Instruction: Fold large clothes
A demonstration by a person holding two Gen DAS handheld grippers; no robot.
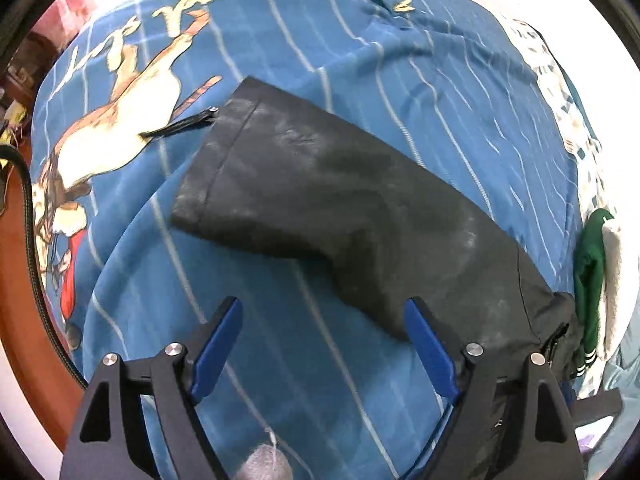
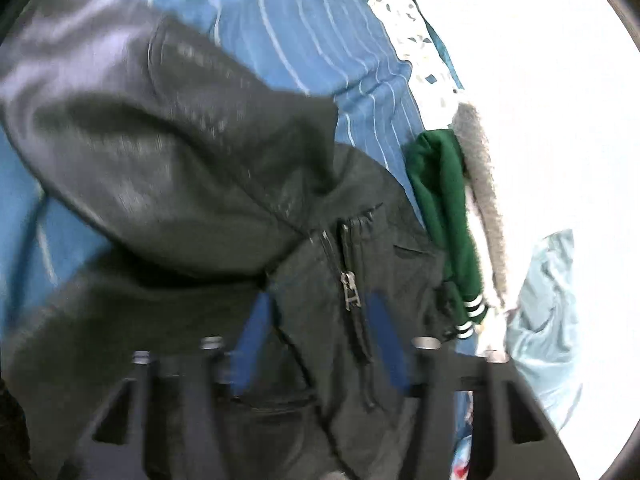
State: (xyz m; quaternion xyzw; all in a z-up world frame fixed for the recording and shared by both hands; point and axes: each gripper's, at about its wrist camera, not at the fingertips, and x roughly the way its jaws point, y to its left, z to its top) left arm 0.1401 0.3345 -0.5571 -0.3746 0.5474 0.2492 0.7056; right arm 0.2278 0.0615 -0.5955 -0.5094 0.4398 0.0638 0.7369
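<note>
Blue blanket [image 1: 360,60] under black jacket [image 1: 320,184]; right view blurred.

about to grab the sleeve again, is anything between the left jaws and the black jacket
Nothing visible does. The left gripper is open over bare blue blanket, and the black jacket sleeve lies flat just ahead, reaching its right-hand finger. The green garment sits off at the right edge, out of the path.
</note>
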